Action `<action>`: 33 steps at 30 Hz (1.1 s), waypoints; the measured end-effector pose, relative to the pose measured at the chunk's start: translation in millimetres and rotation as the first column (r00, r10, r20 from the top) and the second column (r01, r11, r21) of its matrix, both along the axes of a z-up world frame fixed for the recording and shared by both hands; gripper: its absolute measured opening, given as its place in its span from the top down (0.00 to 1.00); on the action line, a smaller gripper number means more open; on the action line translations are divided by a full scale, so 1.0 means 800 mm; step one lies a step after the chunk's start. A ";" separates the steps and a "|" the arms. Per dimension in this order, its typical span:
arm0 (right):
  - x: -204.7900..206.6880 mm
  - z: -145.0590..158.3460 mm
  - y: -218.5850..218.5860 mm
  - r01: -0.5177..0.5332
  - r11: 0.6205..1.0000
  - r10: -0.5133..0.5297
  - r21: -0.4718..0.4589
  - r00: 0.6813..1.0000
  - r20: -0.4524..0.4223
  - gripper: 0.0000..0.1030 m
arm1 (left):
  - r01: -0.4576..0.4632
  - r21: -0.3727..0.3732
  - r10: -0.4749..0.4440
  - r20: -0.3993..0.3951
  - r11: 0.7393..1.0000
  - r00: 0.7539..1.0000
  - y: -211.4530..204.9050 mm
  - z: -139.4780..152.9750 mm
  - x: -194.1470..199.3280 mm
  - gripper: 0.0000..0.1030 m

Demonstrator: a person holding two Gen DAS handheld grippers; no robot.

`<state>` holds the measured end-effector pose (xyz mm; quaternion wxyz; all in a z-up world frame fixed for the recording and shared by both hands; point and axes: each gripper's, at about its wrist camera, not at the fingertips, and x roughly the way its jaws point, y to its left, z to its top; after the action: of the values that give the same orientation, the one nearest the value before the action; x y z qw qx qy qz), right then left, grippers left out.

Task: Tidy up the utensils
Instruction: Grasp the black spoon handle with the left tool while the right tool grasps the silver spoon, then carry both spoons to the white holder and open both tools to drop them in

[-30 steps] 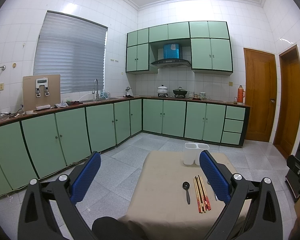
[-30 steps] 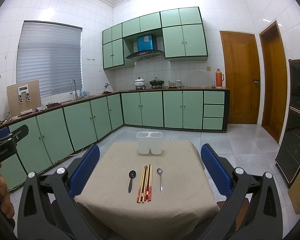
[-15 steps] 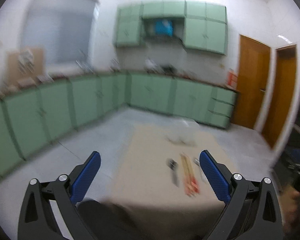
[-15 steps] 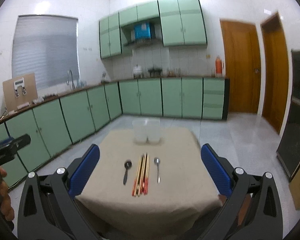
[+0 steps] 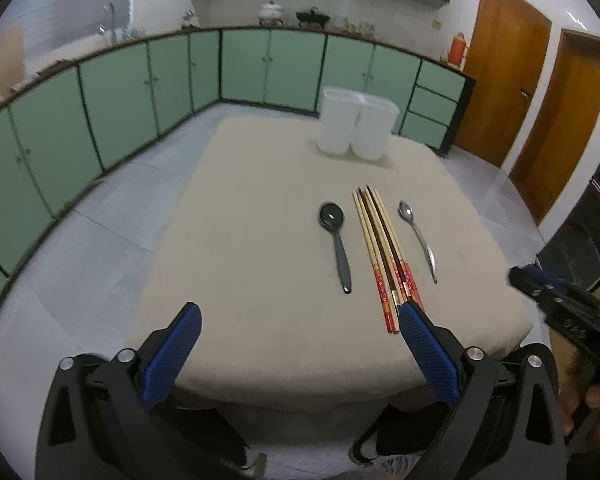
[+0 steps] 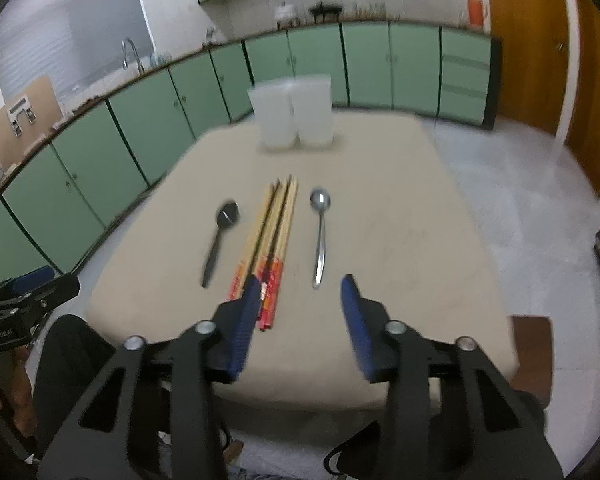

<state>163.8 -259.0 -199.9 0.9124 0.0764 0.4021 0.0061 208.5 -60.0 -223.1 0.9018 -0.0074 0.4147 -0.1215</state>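
Observation:
On the beige table (image 5: 260, 240) (image 6: 400, 232) lie a black spoon (image 5: 336, 240) (image 6: 220, 236), a bundle of chopsticks (image 5: 382, 248) (image 6: 270, 240) with red ends, and a metal spoon (image 5: 418, 236) (image 6: 320, 232). A white two-part holder (image 5: 358, 124) (image 6: 292, 114) stands at the far end. My left gripper (image 5: 300, 318) hangs open over the near edge, left of the chopstick ends. My right gripper (image 6: 300, 290) hovers above the near end of the metal spoon, its jaws closing, with nothing between them.
Green cabinets (image 5: 140, 88) line the far wall and the left side. Wooden doors (image 5: 500, 80) stand at the right. A brown stool (image 6: 530, 344) sits by the table's near right corner. Grey tiled floor (image 5: 80, 260) surrounds the table.
Both grippers have dropped and tilted down toward the table, so the utensils now look much closer. The right gripper's jaws have narrowed from wide open.

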 end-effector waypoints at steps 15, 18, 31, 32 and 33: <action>0.115 -0.110 -0.009 -0.062 0.998 0.065 0.029 0.990 -0.126 0.78 | 0.091 0.039 -0.085 -0.145 0.995 0.986 -0.082 -0.124 0.099 0.22; 0.123 -0.113 -0.010 -0.078 0.997 0.079 0.008 0.991 -0.112 0.78 | 0.091 0.098 -0.082 -0.095 0.991 0.992 -0.092 -0.128 0.100 0.22; 0.120 -0.098 -0.020 -0.082 0.996 0.084 0.025 0.993 -0.089 0.89 | 0.123 0.053 -0.120 -0.058 0.991 0.991 -0.089 -0.118 0.104 0.87; 0.119 -0.097 -0.019 -0.082 0.996 0.084 0.025 0.993 -0.085 0.90 | 0.121 0.047 -0.118 -0.055 0.992 0.991 -0.085 -0.114 0.103 0.87; 0.118 -0.095 -0.019 -0.081 0.996 0.083 0.027 0.993 -0.080 0.90 | 0.119 0.041 -0.116 -0.054 0.992 0.992 -0.085 -0.112 0.104 0.87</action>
<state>258.2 -274.3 -275.6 0.8934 0.0710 0.4414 0.0451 292.0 -127.9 -312.5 0.8819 0.0336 0.4403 -0.1650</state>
